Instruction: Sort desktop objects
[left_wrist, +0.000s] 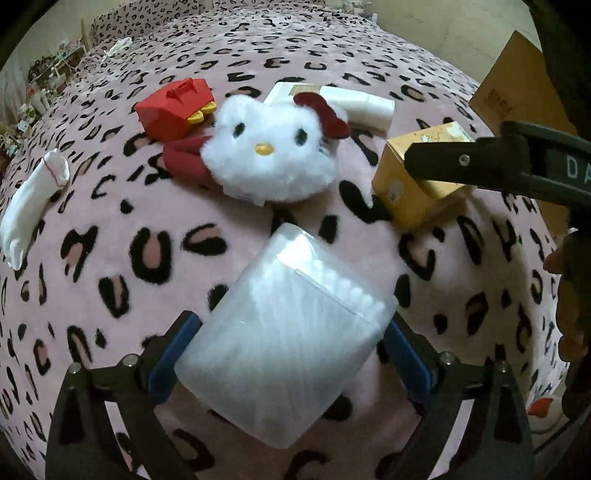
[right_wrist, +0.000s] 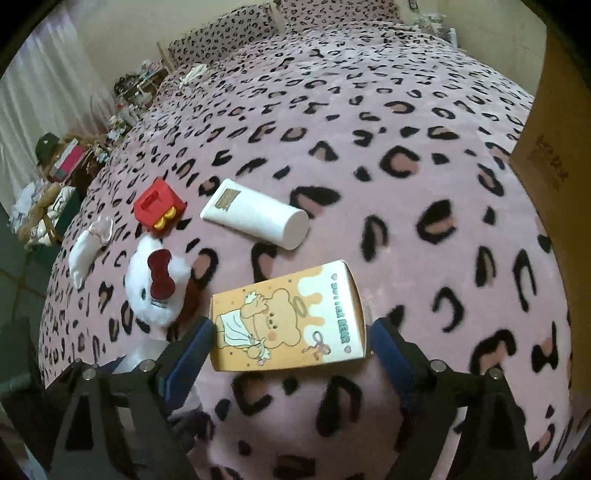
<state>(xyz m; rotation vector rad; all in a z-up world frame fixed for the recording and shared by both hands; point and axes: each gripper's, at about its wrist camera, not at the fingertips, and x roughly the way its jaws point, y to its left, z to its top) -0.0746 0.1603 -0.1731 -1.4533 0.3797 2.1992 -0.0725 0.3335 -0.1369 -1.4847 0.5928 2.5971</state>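
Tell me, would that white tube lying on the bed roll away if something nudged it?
Probably. The white tube lies on its side and looks round, so a sideways push could roll it. The plush leopard blanket would likely slow it. Its flat crimped end may curve its path.

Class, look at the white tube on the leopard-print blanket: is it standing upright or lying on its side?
Lying on its side. The white tube rests lengthwise on the blanket, its round flat end facing sideways.

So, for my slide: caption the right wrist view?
Open right gripper straddling the bear-print box on a leopard-print blanket.
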